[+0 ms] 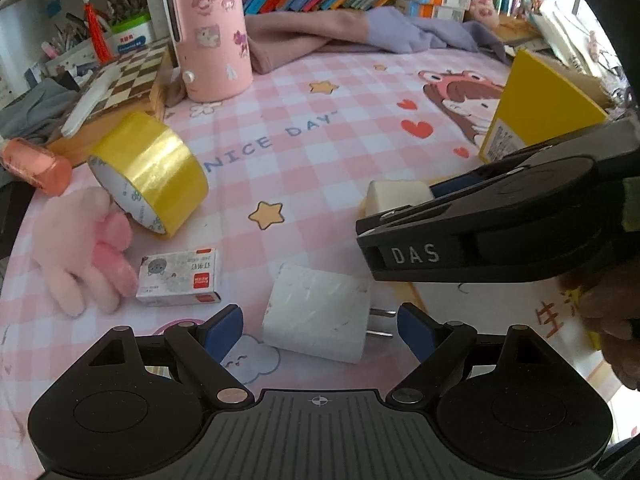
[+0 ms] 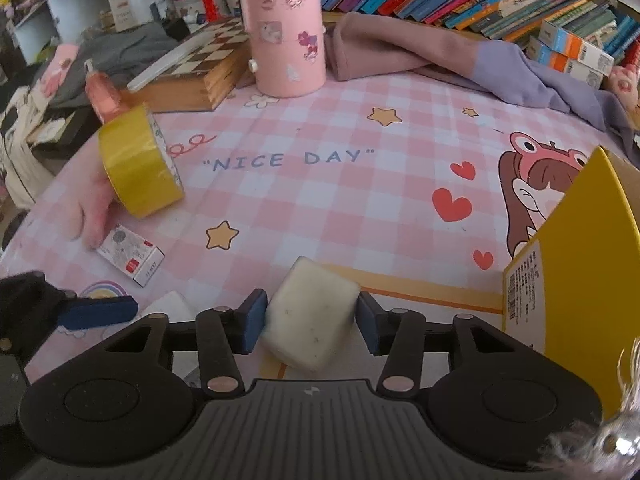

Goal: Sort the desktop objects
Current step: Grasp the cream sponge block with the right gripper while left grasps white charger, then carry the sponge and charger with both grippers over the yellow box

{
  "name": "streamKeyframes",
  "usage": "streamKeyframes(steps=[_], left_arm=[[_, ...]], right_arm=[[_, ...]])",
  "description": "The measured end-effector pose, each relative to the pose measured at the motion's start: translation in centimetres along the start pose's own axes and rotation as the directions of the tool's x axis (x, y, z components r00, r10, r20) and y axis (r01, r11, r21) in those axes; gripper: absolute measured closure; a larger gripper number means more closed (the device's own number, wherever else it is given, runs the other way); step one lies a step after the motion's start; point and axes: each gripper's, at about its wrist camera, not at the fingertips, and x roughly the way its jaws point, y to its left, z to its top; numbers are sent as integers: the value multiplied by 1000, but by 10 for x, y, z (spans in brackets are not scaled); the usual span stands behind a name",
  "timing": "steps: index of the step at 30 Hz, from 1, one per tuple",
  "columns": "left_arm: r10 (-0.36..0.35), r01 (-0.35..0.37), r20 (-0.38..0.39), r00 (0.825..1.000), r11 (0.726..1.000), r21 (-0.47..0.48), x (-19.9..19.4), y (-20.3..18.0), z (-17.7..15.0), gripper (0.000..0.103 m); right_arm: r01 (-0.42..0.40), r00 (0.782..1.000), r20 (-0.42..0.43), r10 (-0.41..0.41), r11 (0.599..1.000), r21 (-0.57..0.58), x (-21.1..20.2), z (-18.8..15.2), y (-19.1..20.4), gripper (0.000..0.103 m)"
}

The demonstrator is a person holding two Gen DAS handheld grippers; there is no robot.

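Glossy yellow tape roll (image 1: 150, 174) at nine o'clock; matt white eraser (image 2: 310, 316) (faintly speckled); smooth plastic charger (image 1: 318, 312); fluffy pink plush (image 1: 86, 256).

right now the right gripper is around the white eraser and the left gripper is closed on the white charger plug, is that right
Not quite. The left gripper is open: its fingers stand wide on either side of the white charger plug without touching it, as the left wrist view shows. The right gripper is indeed around the white eraser.
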Motion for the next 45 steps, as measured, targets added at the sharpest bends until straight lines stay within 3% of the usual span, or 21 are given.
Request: streamKeyframes(steps=[7,9,10,11,15,28,45], left_arm=[[-1,1,10,1000,1000,26,5,-1,-2,16],[-8,8,18,1000,1000,25,4,0,-2,22],[-11,10,25,1000,999,34,3,-1,-1,34],[-9,8,28,1000,999,41,2,-1,-1,36],[4,-4,25,1000,1000,12,-4,6,-1,36],[15,7,137,991,988,-157,-67,44,-13,36],[5,55,256,967,973,-225,-138,48,-51,36]], right_arm=[[-5,1000,-1,5,1000,-21,3,0,2,55],[-9,1000,5,9,1000,-17,2,0,1,59],[-12,1000,7,12,1000,-7,0,0,0,61],[-15,1000,10,15,1000,5,-1,0,-1,63],[-2,999,35,1,1000,27,-10,0,-2,65],[25,990,138,-30,999,39,-60,-8,6,66],[19,979,204,-19,1000,-1,-117,-50,44,67]])
